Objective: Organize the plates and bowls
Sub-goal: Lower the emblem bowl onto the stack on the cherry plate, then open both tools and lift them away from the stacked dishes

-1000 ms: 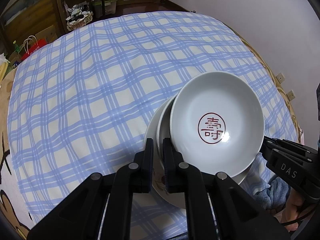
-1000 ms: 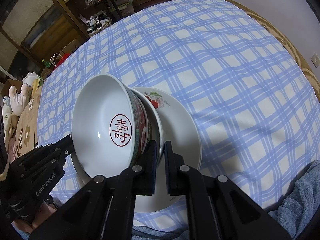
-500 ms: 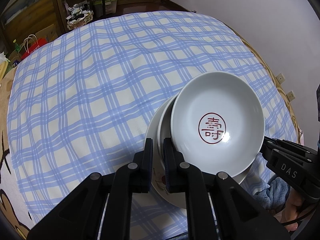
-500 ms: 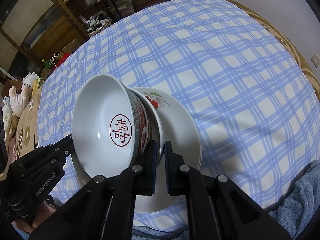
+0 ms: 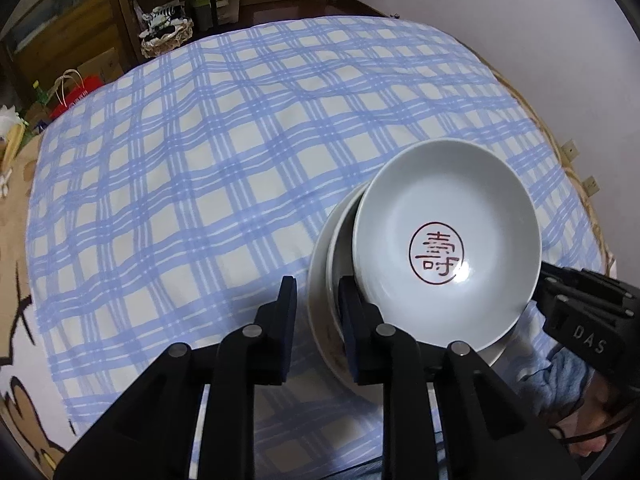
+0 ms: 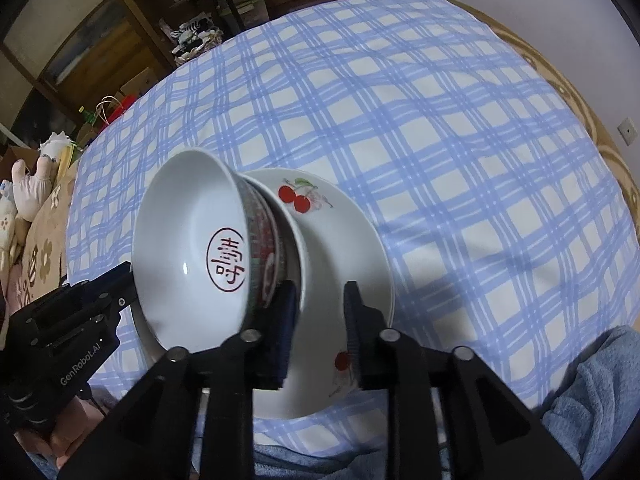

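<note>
Left gripper (image 5: 315,308) and right gripper (image 6: 320,308): the jaws of both have just been opening and now stand apart astride opposite rims of the stack, pads no longer pressing. The bowl with the red seal mark (image 6: 192,252) sits nested in a second bowl (image 6: 294,240) upon the cherry plate (image 6: 356,264), near the table's close edge. Stacking appears complete; only withdrawal seems left. Beyond: a blue plaid tablecloth (image 5: 192,168); farther off, wooden shelving (image 6: 132,12) and a white wall (image 5: 500,20).
</note>
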The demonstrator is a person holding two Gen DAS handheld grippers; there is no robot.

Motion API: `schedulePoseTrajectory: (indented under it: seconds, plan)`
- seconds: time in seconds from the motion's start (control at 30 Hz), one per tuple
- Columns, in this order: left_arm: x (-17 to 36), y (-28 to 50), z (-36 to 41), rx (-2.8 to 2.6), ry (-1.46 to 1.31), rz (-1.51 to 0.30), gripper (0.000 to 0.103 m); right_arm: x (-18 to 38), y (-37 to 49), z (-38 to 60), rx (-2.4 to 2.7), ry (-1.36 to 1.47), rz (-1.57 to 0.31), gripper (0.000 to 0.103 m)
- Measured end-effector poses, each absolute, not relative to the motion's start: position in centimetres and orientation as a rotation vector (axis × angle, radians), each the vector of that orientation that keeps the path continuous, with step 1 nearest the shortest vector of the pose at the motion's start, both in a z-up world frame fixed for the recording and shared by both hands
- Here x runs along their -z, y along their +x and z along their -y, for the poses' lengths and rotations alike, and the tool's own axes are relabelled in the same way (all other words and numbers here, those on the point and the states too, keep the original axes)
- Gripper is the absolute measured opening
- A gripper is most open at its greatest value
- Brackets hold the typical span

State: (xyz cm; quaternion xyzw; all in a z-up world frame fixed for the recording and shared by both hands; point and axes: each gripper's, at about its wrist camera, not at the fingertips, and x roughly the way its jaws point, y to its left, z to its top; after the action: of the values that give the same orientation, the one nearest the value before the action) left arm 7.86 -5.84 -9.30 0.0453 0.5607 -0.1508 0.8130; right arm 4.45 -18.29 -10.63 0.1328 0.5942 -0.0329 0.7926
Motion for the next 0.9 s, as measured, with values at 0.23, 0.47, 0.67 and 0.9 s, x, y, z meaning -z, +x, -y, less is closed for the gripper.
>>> schedulePoseTrajectory:
  seconds: [0.23, 0.47, 0.67, 0.9]
  plan:
    - [9.0, 7.1, 5.5, 0.311, 0.117, -1.203, 0.022, 10.6, 3.6, 17.8, 0.051, 0.279, -1.306, 0.028]
    - [7.8, 6.1, 6.0, 0.271, 0.187, -1.117, 0.022, 9.1, 2.9, 18.2, 0.061, 0.277, -1.239, 0.039]
    - [5.8, 5.3, 5.4, 0.261, 0.192, -1.061, 0.022, 5.8, 1.6, 18.1, 0.031, 0.244, -1.126, 0.053]
    - [2.7, 3.5, 4.2, 0.261, 0.171, -0.999, 0.022, -0.2, -1.6, 17.7, -0.061, 0.175, -0.947, 0.071]
